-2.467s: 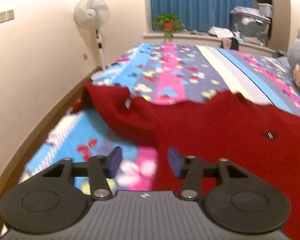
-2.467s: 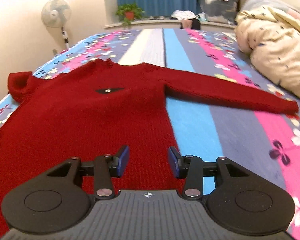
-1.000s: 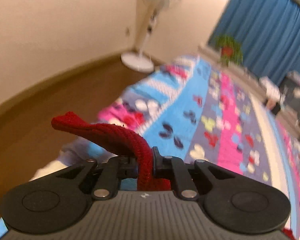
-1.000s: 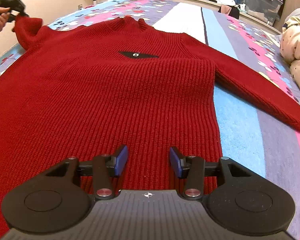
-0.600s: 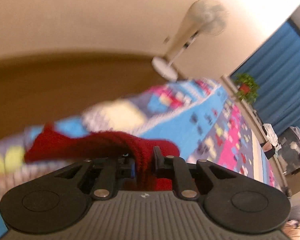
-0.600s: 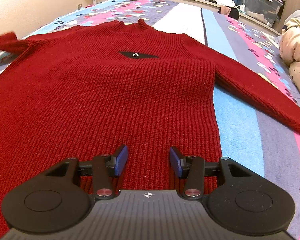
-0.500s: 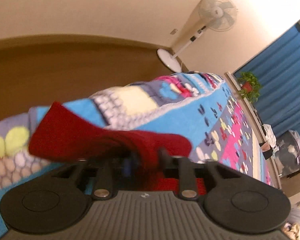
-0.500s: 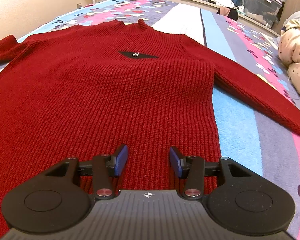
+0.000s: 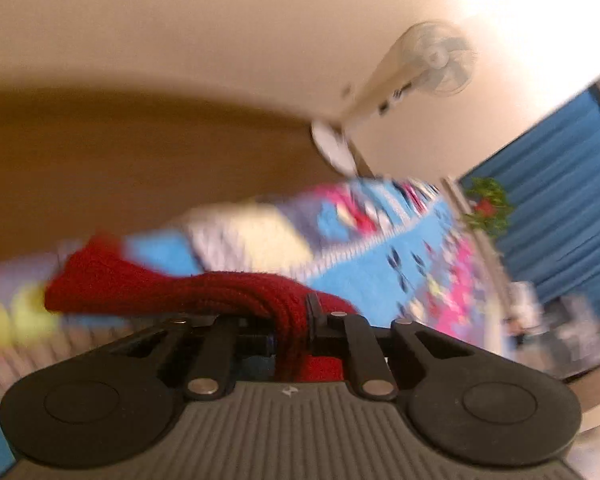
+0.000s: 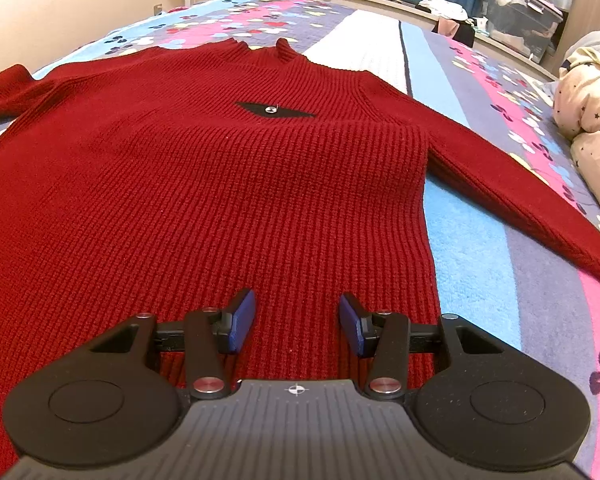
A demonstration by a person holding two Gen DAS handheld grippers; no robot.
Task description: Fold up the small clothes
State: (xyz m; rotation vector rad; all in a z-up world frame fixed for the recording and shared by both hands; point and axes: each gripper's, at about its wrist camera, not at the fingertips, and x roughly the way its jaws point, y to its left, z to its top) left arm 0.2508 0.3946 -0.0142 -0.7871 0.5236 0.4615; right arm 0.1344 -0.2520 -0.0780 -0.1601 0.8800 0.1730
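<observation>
Two hand-held grippers work a red sweater [image 10: 228,184] spread flat on the bed [image 10: 476,264]. Left hand-held gripper [image 9: 291,320] is closing, its jaws pinching the sleeve [image 9: 204,292] between them. Right hand-held gripper [image 10: 297,326] hangs released just above the sweater's hem, nothing between its jaws.

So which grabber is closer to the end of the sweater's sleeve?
Left. The left gripper is closing on the red sweater's sleeve cuff. The right gripper hovers open over the sweater's hem, far from that cuff.
</observation>
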